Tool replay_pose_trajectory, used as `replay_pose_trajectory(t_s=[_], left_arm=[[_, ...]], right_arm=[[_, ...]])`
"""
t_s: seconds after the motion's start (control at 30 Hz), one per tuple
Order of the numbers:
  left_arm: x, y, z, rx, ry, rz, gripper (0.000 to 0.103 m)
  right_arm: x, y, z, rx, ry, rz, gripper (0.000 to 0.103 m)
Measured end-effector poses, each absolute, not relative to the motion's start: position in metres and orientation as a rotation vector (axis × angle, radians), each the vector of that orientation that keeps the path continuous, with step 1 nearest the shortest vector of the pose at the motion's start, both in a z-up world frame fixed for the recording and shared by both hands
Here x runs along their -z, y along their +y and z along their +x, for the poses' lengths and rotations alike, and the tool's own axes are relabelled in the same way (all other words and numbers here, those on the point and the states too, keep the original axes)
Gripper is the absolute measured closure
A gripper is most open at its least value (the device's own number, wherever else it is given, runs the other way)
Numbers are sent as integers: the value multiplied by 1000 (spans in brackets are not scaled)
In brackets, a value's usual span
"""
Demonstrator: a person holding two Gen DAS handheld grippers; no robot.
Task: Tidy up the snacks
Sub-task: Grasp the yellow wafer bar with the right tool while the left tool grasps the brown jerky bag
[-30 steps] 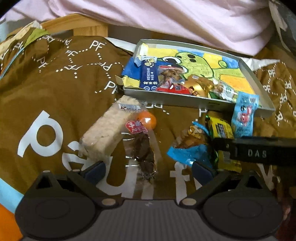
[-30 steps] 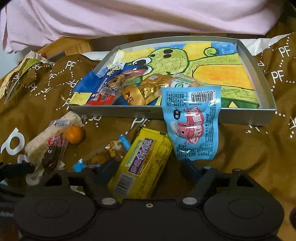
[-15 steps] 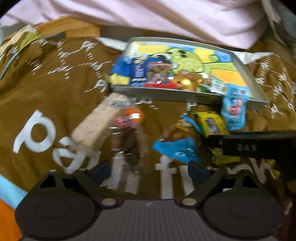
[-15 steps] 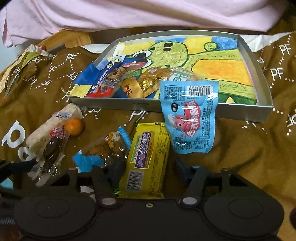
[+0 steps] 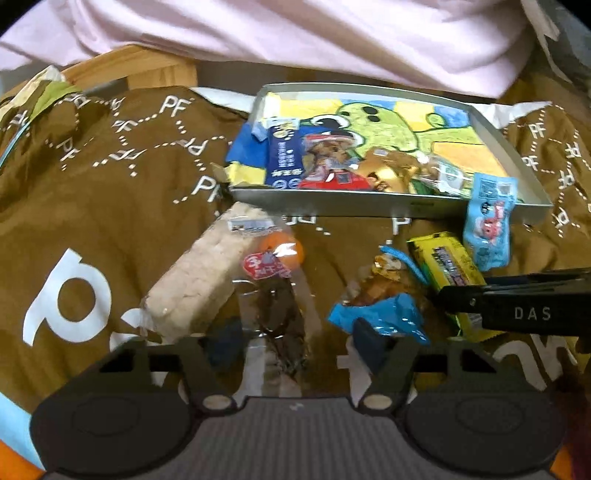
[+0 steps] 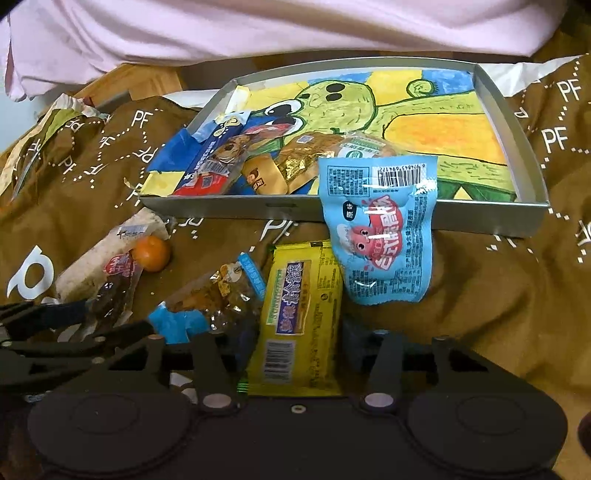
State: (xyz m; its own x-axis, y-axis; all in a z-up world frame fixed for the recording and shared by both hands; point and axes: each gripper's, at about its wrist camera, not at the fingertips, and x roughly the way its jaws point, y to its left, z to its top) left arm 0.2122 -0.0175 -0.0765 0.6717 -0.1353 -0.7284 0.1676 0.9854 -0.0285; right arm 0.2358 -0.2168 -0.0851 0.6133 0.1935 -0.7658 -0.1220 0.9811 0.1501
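Yellow snack pack [image 6: 301, 317] flat on cloth, blue packet [image 6: 380, 236] draped over tray rim [image 6: 480, 221]

A home, most likely a bedroom. A brown printed cloth [image 6: 480, 295] is spread like bedding, with pink fabric [image 6: 295, 26] bunched behind. A wooden frame [image 5: 147, 72] shows between them.

The yellow packet's [image 6: 303, 317] near end slips out of sight behind the right hand-held gripper [image 6: 295, 336]; its small print is illegible.
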Motion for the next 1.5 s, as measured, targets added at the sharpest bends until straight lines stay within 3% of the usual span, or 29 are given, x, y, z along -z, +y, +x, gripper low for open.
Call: replay_pose_trajectory(t_s=[0.07, 0.23, 0.5, 0.57, 0.7, 0.77, 0.87, 0.93, 1.5], left_arm=[[76, -18, 211, 167, 823, 50, 54], [71, -18, 208, 200, 845, 44, 54], [73, -21, 220, 201, 822, 68, 46], [71, -19, 227, 191, 817, 37, 33], [69, -17, 239, 172, 804, 4, 28], [71, -17, 244, 172, 811, 4, 31], [77, -17, 248, 154, 845, 29, 51], [79, -18, 247, 142, 849, 43, 52], [59, -31, 186, 272, 878, -60, 56]], right_arm=[[84, -216, 233, -185, 894, 78, 55], [80, -215, 226, -195, 909, 76, 55], [82, -210, 232, -199, 887, -18, 50], [82, -211, 232, -201, 891, -5, 48], [85, -211, 233, -195, 892, -9, 43], [87, -210, 235, -192, 888, -14, 43], [88, -208, 236, -187, 886, -22, 44], [87, -208, 237, -190, 888, -15, 52], [68, -218, 200, -194, 912, 64, 54]])
